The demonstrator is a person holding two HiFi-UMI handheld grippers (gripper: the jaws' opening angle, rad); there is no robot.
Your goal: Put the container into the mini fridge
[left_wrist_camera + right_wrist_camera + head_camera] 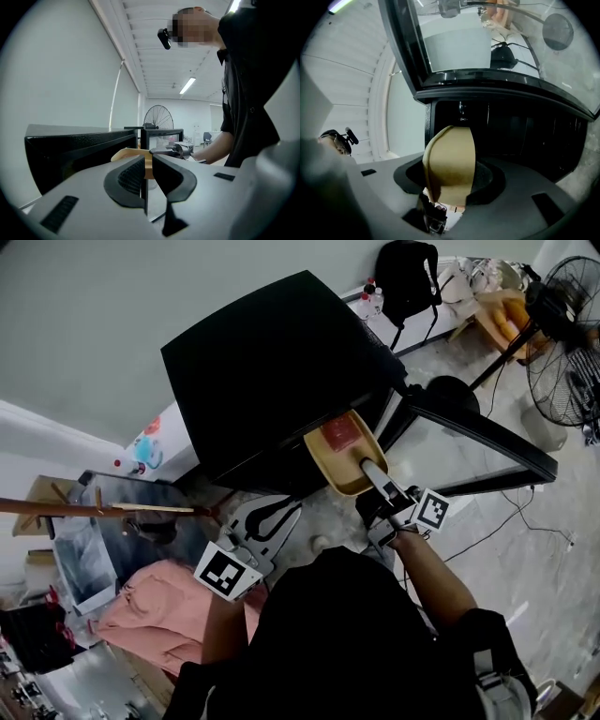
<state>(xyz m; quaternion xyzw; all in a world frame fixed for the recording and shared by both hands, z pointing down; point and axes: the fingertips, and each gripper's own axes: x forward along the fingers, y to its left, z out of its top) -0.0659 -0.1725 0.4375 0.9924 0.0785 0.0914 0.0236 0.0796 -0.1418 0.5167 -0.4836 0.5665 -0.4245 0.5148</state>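
Right gripper [451, 182]: jaws closed on the near rim of the tan container [449, 161], one pad on each side of the wall. The container stands out beyond the fingertips towards the far side. In the head view the right gripper [369, 469] holds the container [339, 457] off the floor, with a red item [342, 432] lying inside it. The container sits at the mouth of the black mini fridge [272, 367], between the cabinet on the left and the open glass door [480, 439] on the right. The right gripper view shows the fridge's dark interior [511, 136] directly beyond the container; whether its far end has crossed the threshold cannot be told. Left gripper [146, 171]: jaws drawn nearly together with only a thin slit showing and nothing between them. The left gripper [279, 514] is held lower left of the container, apart from it, near the fridge's front corner. A pink cloth [155, 615] lies at near left, and a fan [562, 334] stands at far right.
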